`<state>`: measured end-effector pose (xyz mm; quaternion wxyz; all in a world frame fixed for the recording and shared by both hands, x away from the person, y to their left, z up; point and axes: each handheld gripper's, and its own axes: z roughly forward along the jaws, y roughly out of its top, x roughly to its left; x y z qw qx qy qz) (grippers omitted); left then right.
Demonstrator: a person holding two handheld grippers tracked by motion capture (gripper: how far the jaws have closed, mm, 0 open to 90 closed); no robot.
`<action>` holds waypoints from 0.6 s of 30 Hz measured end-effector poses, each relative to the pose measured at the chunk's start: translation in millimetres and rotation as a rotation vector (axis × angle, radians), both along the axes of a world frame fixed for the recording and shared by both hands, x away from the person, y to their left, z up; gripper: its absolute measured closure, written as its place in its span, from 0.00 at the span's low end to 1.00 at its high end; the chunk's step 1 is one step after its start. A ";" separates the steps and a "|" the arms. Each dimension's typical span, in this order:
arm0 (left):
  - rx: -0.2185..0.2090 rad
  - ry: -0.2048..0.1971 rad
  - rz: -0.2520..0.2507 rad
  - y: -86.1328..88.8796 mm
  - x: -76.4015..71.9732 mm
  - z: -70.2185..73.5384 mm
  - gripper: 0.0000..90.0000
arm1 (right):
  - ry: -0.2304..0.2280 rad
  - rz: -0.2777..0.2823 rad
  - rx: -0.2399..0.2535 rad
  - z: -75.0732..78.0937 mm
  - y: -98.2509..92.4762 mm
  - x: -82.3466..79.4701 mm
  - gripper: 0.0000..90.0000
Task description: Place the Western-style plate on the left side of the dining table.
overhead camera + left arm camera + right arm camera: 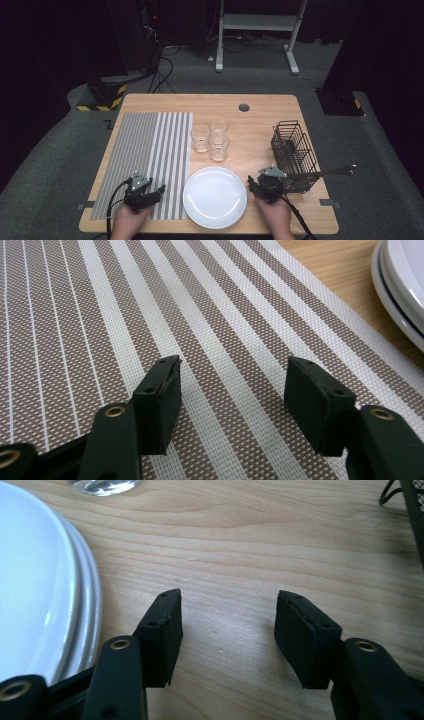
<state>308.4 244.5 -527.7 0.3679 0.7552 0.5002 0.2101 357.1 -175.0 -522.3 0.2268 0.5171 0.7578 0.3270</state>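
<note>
**Both grippers parked empty beside the white plate**

Nearest the person, the left gripper (159,190) is rested low over the striped placemat (145,150), its jaws spread wide with nothing between them; in the left gripper view only woven mat is seen between the fingertips (165,390). The right gripper (252,185) is held over bare wood at the near right of the table (260,107), its jaws also apart and empty.

Between the two grippers, at the near edge of the table, the white plate (215,197) is laid, just beside the mat's right border. In the right gripper view a doubled rim is shown at the plate's edge (87,605), so a stack of two may be judged. The plate is likely to prove stiff, glazed, slippery and breakable; a hold across the raised rim is judged best, with the pads closed squarely over the lip.

Farther off, three clear glasses (211,140) are clustered at mid-table, and a black wire basket (294,155) with a utensil handle (340,172) projecting is placed at the right.
</note>
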 end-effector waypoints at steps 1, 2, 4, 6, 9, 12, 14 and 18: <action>0.007 -0.003 0.004 -0.5 -0.2 0.0 0.44 | 0.002 0.002 0.006 0.2 -0.5 -0.2 0.53; 0.017 -0.005 0.009 -1.0 -0.5 0.3 0.42 | 0.007 0.002 0.016 0.5 -1.3 -0.4 0.54; 0.029 -0.016 0.009 -2.2 -1.9 0.9 0.41 | 0.001 0.008 0.035 1.3 -3.3 -1.2 0.57; 0.026 -0.022 0.005 -2.8 -3.3 2.7 0.40 | -0.005 0.008 0.049 1.8 -4.8 -2.0 0.58; 0.042 -0.032 0.014 -4.9 -5.0 5.9 0.40 | -0.011 0.006 0.048 2.0 -4.8 -2.6 0.59; 0.023 -0.024 0.004 -6.0 -5.7 8.3 0.39 | -0.018 0.006 0.044 1.9 -4.4 -2.9 0.59; 0.021 -0.033 -0.015 -8.2 -7.4 11.3 0.42 | -0.026 0.014 0.034 2.0 -3.6 -4.0 0.61; 0.015 -0.031 -0.033 -11.6 -8.8 13.6 0.42 | -0.036 0.020 0.024 1.9 -2.1 -5.3 0.63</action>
